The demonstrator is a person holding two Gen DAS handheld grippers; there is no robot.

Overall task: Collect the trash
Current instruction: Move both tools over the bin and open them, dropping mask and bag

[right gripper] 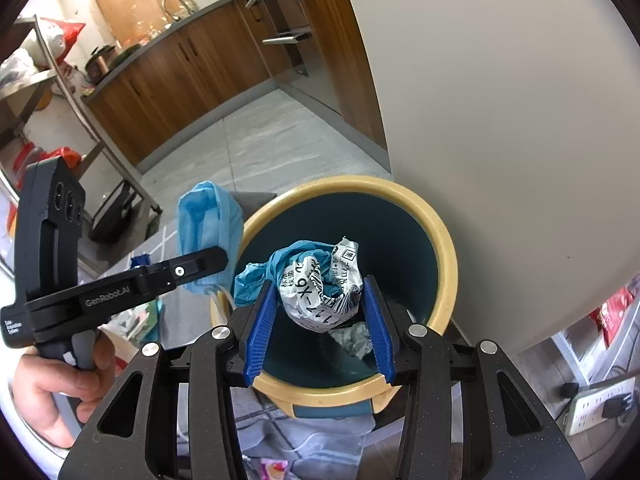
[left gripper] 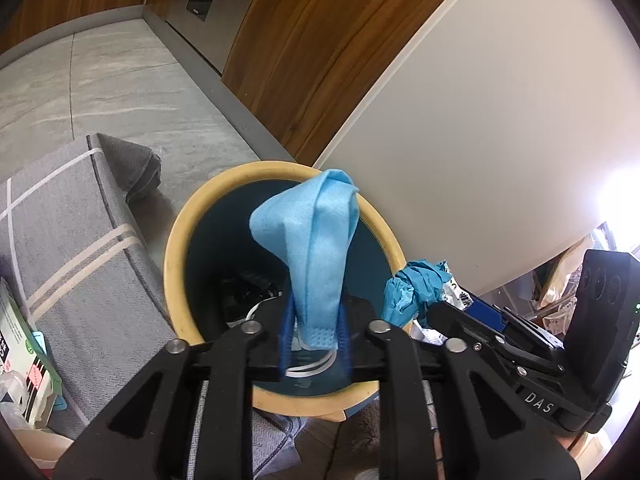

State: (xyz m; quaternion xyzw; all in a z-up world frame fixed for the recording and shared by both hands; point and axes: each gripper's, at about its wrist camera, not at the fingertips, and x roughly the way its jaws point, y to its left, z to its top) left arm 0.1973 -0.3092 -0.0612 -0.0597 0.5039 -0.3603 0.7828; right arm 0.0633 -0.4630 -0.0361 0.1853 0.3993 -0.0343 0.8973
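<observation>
Step in hand: drop-off at the bin. Both claws were poised over the open mouth of the yellow-rimmed bin (right gripper: 448, 248), which stood on the floor beside a pale wall panel (left gripper: 500, 128) and against a grey striped mat (left gripper: 68, 240).

Left claw (left gripper: 316, 336): it carried a light blue face mask (left gripper: 316, 248), the lower edge of the mask lying between the blue pads with the rest standing up above them. The jaws stood narrowly apart. Whether the pads were pressing on the mask or had already slackened could not be told from the left wrist view; the mask had not dropped. In the right wrist view the mask hung at the left rim of the bin rather than squarely over the middle.

Right claw (right gripper: 320, 312): roughly half open, closed on a crumpled wad of printed wrapper and teal plastic (right gripper: 320, 280). The pads touched the wad on both sides, and it sat over the bin's dark interior. Some trash already lay at the bottom.

Judgement: collection of these two items looked nearly done; only the release remained. The next move called for opening the left jaws fully, with the mask shifted a little inward so it cleared the rim, then opening the right jaws to let the wad fall.

More litter (left gripper: 24, 352) lay on the mat's far side, apparently still to be gathered.
</observation>
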